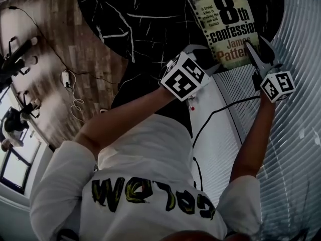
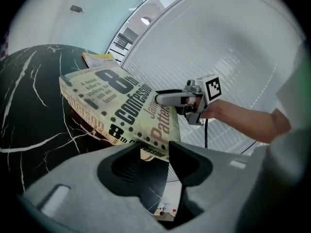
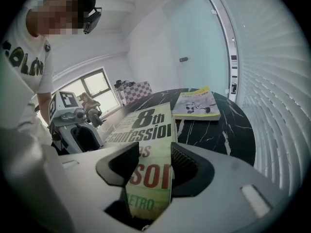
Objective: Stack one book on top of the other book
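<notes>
Over the near edge of the black marble table [image 1: 150,29], we hold the 8th confession book [image 1: 228,21] by its near end. The left gripper [image 2: 150,149] and right gripper [image 3: 154,154] each stand fairly wide, clamped across the book's thickness at a near corner. With all the weight beyond both grips, we judge the far end could sag or twist loose if our hands fall out of step, or shove the yellow book [image 3: 197,105] instead of landing on it. Only the right gripper view shows that book whole, by the far edge; the head view clips it to a sliver.
</notes>
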`<state>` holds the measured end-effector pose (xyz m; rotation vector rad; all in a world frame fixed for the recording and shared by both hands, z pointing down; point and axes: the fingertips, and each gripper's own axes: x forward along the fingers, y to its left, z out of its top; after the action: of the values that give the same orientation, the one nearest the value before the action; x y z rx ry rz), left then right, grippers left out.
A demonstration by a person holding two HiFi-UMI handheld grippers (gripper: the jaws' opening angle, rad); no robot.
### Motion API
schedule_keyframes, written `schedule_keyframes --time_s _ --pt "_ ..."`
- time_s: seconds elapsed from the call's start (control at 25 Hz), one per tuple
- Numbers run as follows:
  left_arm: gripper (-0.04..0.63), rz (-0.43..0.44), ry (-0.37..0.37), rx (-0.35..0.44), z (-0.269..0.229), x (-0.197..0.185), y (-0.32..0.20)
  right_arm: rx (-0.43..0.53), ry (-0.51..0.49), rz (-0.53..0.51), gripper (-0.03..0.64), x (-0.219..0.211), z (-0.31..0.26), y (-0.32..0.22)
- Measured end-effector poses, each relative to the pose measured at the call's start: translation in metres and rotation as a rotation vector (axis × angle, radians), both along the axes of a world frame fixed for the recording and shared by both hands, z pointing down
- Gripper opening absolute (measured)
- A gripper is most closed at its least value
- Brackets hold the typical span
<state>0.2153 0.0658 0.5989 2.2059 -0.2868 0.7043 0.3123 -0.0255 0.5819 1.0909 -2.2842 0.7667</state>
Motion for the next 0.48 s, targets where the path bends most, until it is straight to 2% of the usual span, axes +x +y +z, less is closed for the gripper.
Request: schedule_keyframes --time_s 0.48 --pt "0.172 -0.019 -0.014 0.030 0.006 0.000 -0.002 0.002 -0.044 0.042 0.202 0.004 0.013 0.002"
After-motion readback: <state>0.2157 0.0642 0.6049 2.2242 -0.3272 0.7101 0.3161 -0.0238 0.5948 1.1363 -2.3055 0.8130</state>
